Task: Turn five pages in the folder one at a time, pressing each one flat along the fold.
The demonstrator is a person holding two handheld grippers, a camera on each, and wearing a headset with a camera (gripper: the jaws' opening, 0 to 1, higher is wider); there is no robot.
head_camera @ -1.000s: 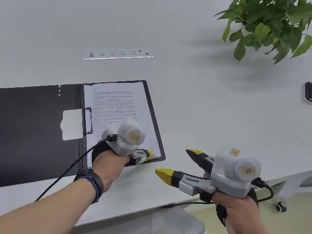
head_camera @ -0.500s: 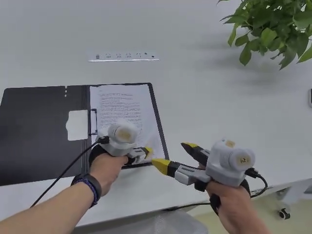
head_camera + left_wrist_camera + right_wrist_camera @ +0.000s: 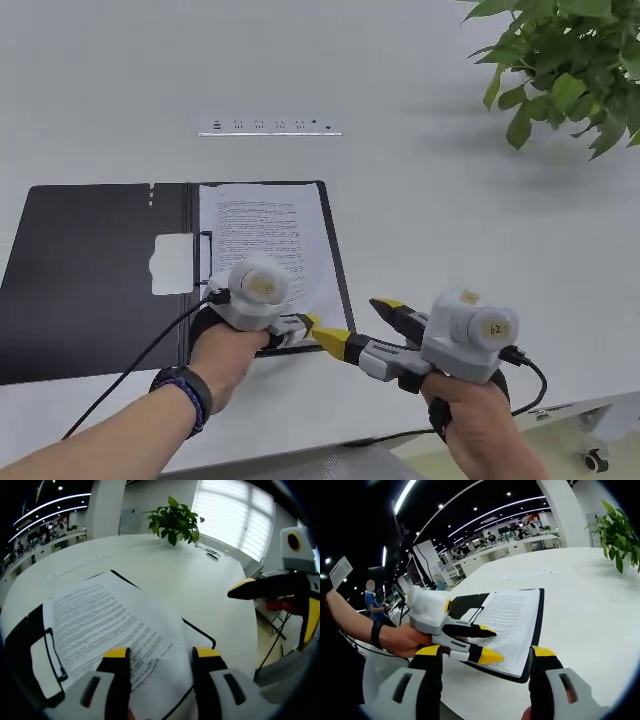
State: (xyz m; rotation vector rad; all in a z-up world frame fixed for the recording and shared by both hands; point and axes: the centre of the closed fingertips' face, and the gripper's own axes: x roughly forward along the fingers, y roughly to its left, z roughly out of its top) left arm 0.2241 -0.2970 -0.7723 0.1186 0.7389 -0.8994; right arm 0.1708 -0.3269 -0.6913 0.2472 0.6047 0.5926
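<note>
Folder (image 3: pixel 100 280) corner under left hand-held gripper (image 3: pixel 306 326), right hand-held gripper (image 3: pixel 355 320) beside — both spread, empty

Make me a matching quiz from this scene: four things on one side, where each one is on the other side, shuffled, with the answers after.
Things:
1. plant
2. socket strip
3. left gripper
4. right gripper

Places:
A. at the near right corner of the page
B. far right of the table
C. beyond the far edge of the folder
D. just off the folder's near right corner

Pairs: 1-B, 2-C, 3-A, 4-D
</note>
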